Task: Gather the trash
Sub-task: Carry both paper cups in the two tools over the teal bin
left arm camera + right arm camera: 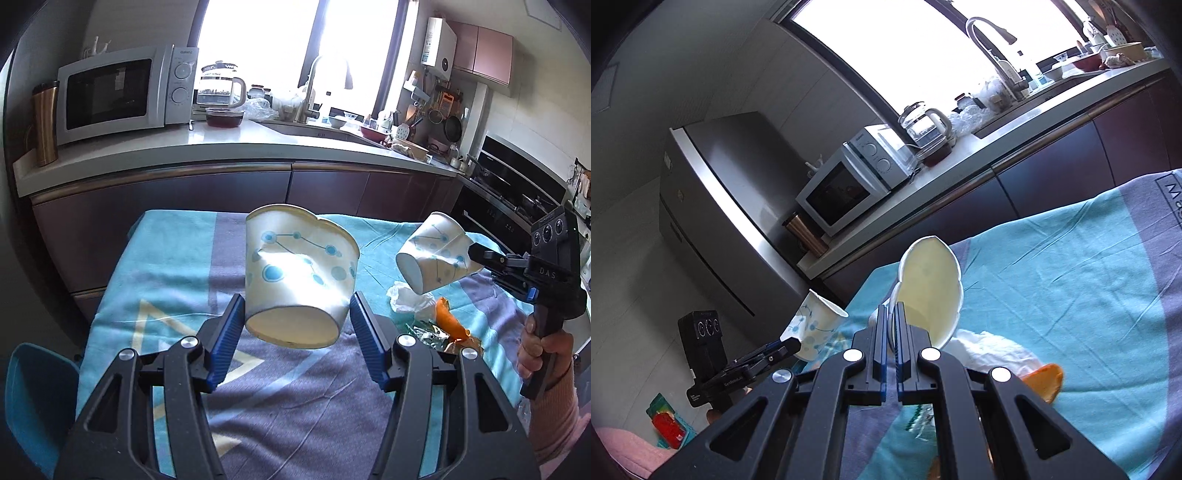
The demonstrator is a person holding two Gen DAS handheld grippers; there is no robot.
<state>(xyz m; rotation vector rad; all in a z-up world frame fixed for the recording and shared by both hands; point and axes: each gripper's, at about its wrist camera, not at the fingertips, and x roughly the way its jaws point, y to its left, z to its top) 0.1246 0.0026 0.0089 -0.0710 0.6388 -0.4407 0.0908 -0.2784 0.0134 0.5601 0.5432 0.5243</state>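
My left gripper (297, 314) is shut on a white paper cup with blue dots (299, 273), its blue pads pressing the dented sides near the base; the cup hangs tilted above the table. To the right, my right gripper (474, 254) pinches the rim of a second, crushed paper cup (432, 251), also off the table. The right wrist view shows that gripper (891, 317) shut on the cup wall, with the cup's cream inside (931, 288) facing me. The left gripper (796, 343) with its cup (816, 326) is at lower left.
On the teal and grey tablecloth (166, 266) lie a white tissue (406, 299), an orange peel (448, 321) and a foil wrapper (428, 332). A blue chair (37, 398) stands at the left. Beyond the table are the counter with a microwave (118, 92), a kettle (219, 86) and the sink.
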